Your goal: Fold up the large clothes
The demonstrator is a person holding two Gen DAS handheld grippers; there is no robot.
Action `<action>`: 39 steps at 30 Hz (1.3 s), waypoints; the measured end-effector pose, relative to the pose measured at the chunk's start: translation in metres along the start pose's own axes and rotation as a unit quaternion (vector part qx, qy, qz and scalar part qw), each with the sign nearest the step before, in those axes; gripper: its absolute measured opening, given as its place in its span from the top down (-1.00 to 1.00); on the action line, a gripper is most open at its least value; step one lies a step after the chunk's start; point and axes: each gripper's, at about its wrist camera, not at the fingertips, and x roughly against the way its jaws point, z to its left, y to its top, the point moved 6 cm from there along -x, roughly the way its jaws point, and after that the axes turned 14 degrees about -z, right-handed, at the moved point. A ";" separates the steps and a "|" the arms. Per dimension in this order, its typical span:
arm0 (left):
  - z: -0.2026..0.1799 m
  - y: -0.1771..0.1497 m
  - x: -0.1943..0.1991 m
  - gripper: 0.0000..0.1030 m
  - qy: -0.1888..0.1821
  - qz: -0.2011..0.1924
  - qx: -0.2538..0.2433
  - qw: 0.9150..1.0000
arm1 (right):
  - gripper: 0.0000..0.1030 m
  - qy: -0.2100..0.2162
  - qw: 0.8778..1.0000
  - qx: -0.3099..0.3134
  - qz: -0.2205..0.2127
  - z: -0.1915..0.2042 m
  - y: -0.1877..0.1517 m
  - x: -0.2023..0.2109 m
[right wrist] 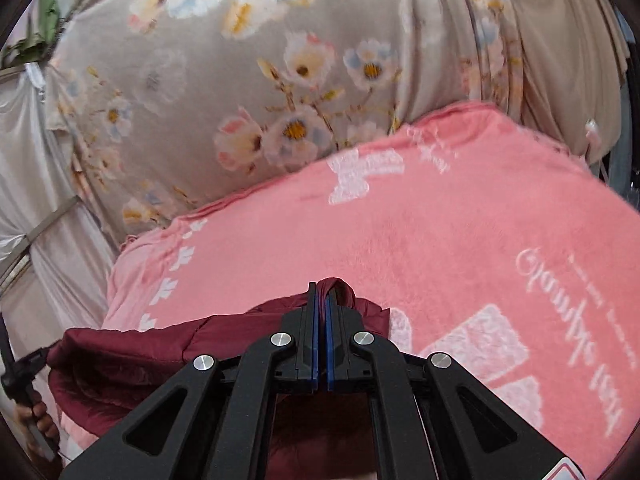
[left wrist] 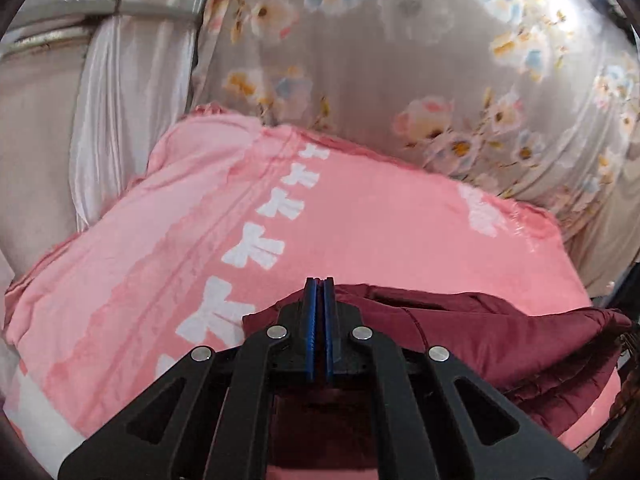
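A dark maroon garment (left wrist: 500, 340) lies bunched on a pink blanket (left wrist: 360, 220) with white print. In the left wrist view my left gripper (left wrist: 319, 286) has its blue pads pressed together on the garment's edge; the cloth spreads right from it. In the right wrist view my right gripper (right wrist: 321, 292) is shut on a fold of the same maroon garment (right wrist: 132, 356), which pokes up between the tips and trails left. The garment's lower part is hidden under both grippers.
A grey floral sheet (left wrist: 400, 60) hangs behind the blanket, also in the right wrist view (right wrist: 200, 80). Pale satin drapery (left wrist: 120, 100) stands at the left. A hand holding the other gripper's handle (right wrist: 28, 412) shows at lower left.
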 end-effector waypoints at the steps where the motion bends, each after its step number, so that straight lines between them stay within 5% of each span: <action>1: 0.004 -0.007 -0.015 0.95 0.007 0.011 -0.001 1.000 | 0.96 -0.003 1.000 -0.003 0.007 -0.002 -0.006 -0.011; 7: 0.012 -0.044 -0.086 0.95 0.037 0.068 -0.008 0.997 | 0.96 -0.021 0.999 -0.010 0.043 -0.014 -0.037 -0.064; 13: 0.020 -0.065 -0.120 0.82 0.082 0.080 -0.026 0.993 | 0.77 -0.024 0.999 -0.008 0.027 -0.019 -0.038 -0.072; 15: 0.028 -0.065 -0.123 0.52 0.086 0.078 -0.017 0.993 | 0.30 -0.026 1.000 -0.013 0.011 -0.021 -0.030 -0.068; 17: 0.032 -0.060 -0.118 -0.02 0.085 0.070 -0.007 0.994 | 0.07 -0.029 0.999 -0.022 -0.023 -0.024 -0.019 -0.053; 20: 0.032 -0.046 -0.099 -0.30 0.076 0.043 0.000 0.996 | 0.05 -0.025 0.998 -0.028 -0.044 -0.027 -0.011 -0.033; 25: 0.011 -0.039 -0.078 -0.45 0.044 0.033 -0.015 0.998 | 0.05 -0.023 0.999 0.009 -0.029 -0.019 -0.026 -0.020; 29: -0.002 -0.053 -0.100 -0.45 0.042 0.058 -0.042 0.997 | -0.02 -0.033 0.998 0.052 0.007 -0.015 -0.052 -0.040; 39: 0.023 -0.080 -0.165 -0.45 0.056 0.129 0.037 0.989 | -0.06 -0.040 0.995 -0.005 0.092 -0.030 -0.082 -0.132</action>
